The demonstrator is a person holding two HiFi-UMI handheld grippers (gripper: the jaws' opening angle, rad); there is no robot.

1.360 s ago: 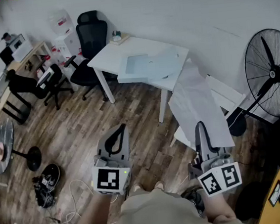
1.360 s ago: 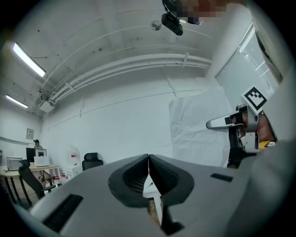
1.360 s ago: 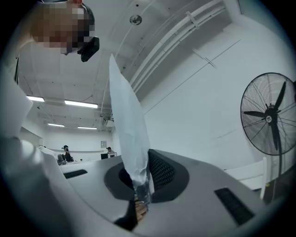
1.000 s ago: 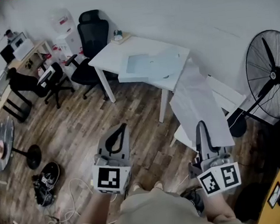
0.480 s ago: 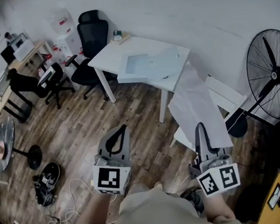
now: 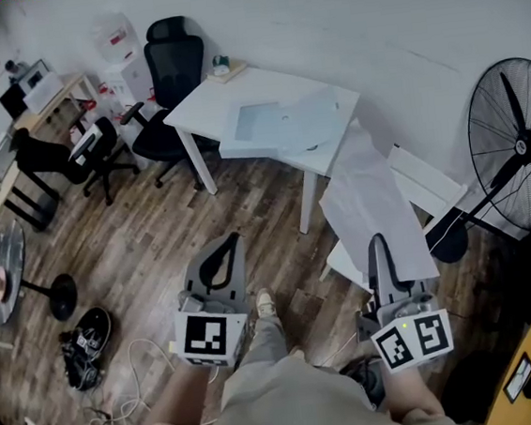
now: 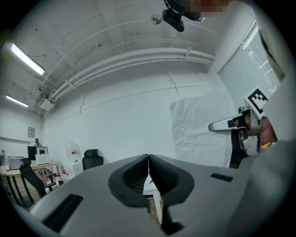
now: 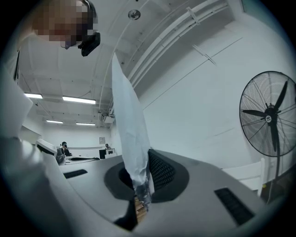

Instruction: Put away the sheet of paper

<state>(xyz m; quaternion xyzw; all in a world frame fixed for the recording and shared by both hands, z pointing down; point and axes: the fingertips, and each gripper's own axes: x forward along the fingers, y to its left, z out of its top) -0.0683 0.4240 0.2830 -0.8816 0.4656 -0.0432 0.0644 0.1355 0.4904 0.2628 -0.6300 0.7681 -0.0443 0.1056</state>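
Brown wooden floor (image 6: 138, 258) lies below, and a white square table (image 6: 234, 87) stands ahead by the wall. One pale shoe (image 6: 266, 303) has stepped further out in front of the person than a moment ago. I think the person is walking toward the table.

The right gripper (image 6: 375, 242) has its jaws pressed tight on the bottom edge of the big white crinkled sheet of paper (image 6: 372, 191). The paper stands up in the air, with its top near the table's right corner. The left gripper (image 6: 228, 247) is squeezed closed with nothing in it. The paper is not put away yet.
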